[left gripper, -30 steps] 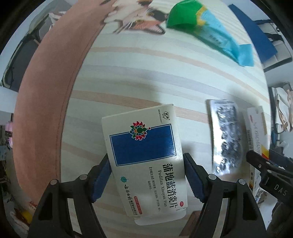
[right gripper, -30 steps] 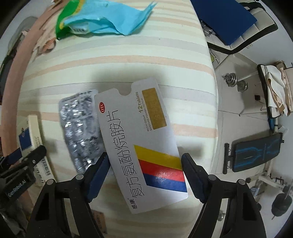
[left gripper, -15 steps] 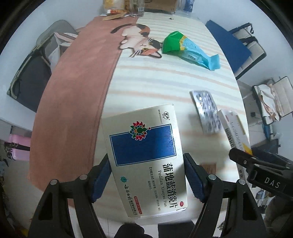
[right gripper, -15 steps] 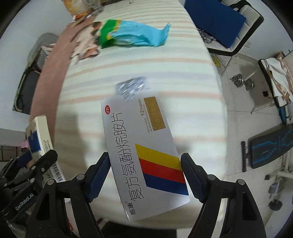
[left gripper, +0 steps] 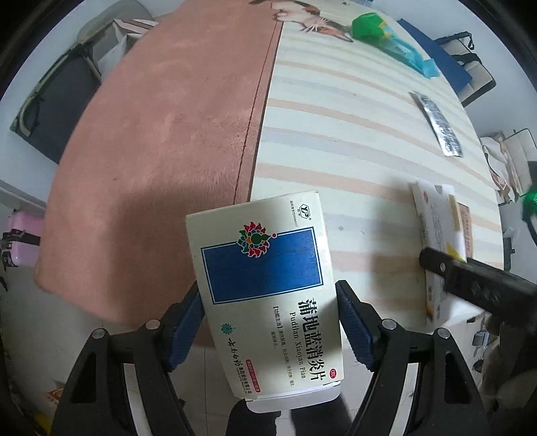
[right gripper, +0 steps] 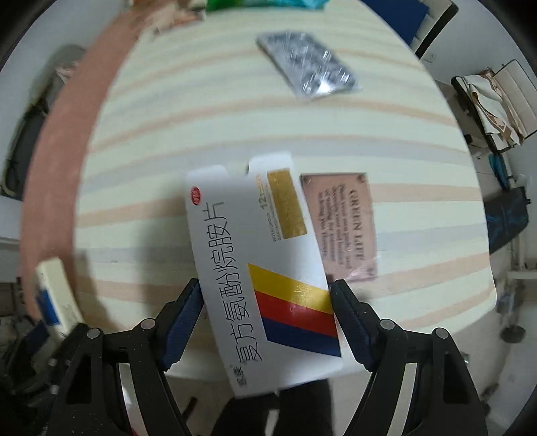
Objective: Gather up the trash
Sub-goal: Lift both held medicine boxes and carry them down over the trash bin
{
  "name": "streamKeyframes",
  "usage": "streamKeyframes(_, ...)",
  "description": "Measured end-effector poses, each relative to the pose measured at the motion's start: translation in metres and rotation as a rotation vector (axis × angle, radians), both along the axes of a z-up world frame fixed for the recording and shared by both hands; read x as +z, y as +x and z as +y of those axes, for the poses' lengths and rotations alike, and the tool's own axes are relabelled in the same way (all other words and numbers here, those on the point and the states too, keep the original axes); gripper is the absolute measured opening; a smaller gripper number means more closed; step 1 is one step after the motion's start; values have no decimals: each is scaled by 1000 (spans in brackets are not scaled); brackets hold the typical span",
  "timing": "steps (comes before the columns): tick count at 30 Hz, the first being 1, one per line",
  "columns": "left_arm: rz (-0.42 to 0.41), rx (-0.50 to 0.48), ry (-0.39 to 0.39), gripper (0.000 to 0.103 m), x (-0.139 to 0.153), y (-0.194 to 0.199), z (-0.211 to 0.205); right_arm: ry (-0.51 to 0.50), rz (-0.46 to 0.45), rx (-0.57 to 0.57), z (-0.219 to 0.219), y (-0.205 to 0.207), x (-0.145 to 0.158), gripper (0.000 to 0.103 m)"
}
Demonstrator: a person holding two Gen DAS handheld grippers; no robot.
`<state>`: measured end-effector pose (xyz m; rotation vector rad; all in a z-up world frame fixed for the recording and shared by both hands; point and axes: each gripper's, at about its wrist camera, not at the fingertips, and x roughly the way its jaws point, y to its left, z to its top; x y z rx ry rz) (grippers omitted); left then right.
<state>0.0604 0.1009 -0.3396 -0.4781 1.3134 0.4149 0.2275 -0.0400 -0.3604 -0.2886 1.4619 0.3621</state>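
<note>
Here the left gripper [left gripper: 268, 322] points steeply down with its blue pads pressed on both long edges of a cream medicine box [left gripper: 265, 285] that bears a blue rectangle and a flower-like emblem; the box hangs in the air over the table's near edge, where the pink cloth [left gripper: 161, 141] meets the striped tablecloth [left gripper: 352, 141]. The right gripper [right gripper: 266, 318] points straight down and carries a white medicine box [right gripper: 261, 268] with yellow, red and blue bands; its jaws are opening, yet both pads touch the box's sides and it sits between them. This box hangs above the striped cloth, partly covering a pink label patch [right gripper: 342, 224] printed on the cloth. On the table beyond lies a silver blister sheet [right gripper: 307, 67], flat and well apart from both boxes. Further back, near the cat picture [left gripper: 308, 16] on the cloth, rests a green and blue wrapper [left gripper: 389, 40]. A blue panel [left gripper: 436, 57] stands past the table's far side, and a dark bag [left gripper: 57, 100] sits on a chair beside the pink cloth.
</note>
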Motion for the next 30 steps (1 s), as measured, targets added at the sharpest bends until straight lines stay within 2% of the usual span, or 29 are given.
streamKeyframes(2,2,-8,-7,74,-5,13,5,-25,29,10,6,3,-3,89)
streamKeyframes(5,7,-9,-14,74,-16,33,10,-80,42,30,14,3,-5,89)
streamKeyframes(8,1,-12,-7,74,-18,45,10,-73,29,47,18,3,0,83)
streamKeyframes(9,0,-14,-5,74,-17,48,8,-68,8,54,19,1,6,75)
streamKeyframes(10,-6,-14,-5,74,-15,48,7,-77,-11,62,20,-1,10,76)
streamKeyframes(16,-64,-27,0,74,7,27,-8,52,-45,51,-7,-33,41,76)
streamKeyframes(19,-94,-21,-30,74,18,-6,-16,153,-29,33,-33,-66,59,76)
streamKeyframes(21,-102,-7,-70,74,13,-33,-21,215,0,21,-56,-98,65,76)
streamKeyframes(24,-74,7,-123,74,-5,-69,-27,263,85,-33,-99,-150,46,76)
streamKeyframes(25,-52,6,-152,74,-21,-79,-31,267,115,-53,-111,-162,35,76)
streamKeyframes(28,-6,-1,-204,74,-71,-95,-36,259,200,-110,-136,-191,-13,76)
streamKeyframes(30,2,-17,-254,74,-112,-98,-39,236,234,-132,-139,-201,-58,76)
